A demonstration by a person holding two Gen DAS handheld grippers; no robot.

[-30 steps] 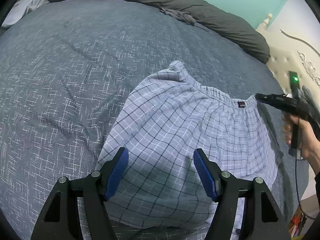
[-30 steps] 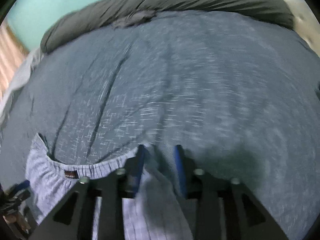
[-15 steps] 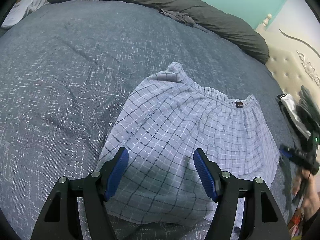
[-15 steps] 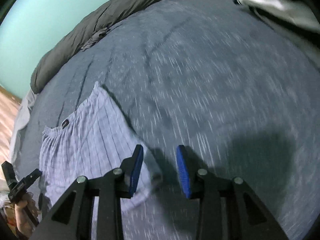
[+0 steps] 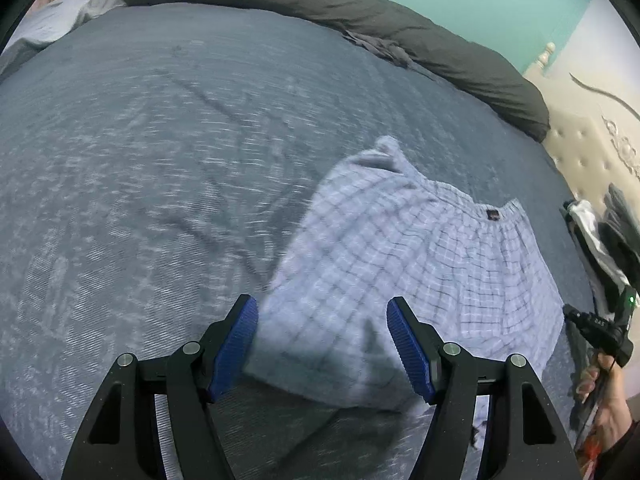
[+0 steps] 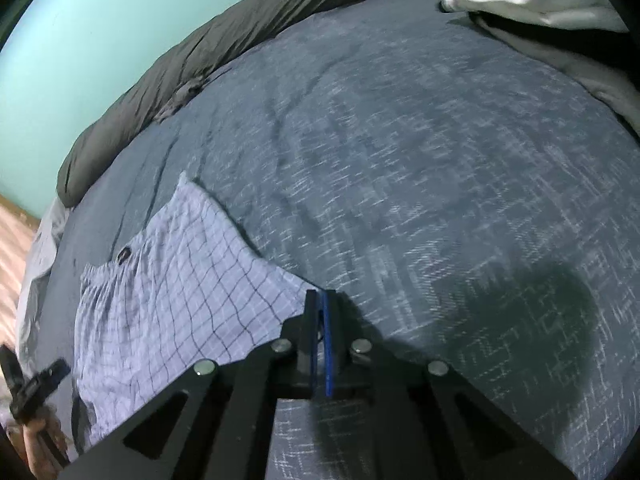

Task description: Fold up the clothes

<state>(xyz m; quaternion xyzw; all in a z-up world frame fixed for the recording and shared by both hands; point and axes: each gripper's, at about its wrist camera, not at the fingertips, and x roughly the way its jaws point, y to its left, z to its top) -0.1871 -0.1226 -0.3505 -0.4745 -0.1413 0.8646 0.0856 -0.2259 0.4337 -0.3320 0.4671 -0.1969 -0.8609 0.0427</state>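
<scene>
The right gripper (image 6: 320,312) may have only a thin bite on the corner of the checked shorts (image 6: 168,280), so a quick lift could let the cloth slip out, or drag the whole garment across the blue bedspread (image 6: 440,160) instead of folding it. Its jaws have just been closing and now meet on that edge of the fabric. The left gripper (image 5: 322,344) hangs wide open above the near hem of the shorts, holding nothing, and they lie spread flat on the bed

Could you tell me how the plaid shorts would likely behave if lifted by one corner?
The plaid shorts would probably drape limply: the thin cloth already lies rumpled on the bedspread. They look light. The elastic waistband may bunch, judging by its gathers.
</scene>
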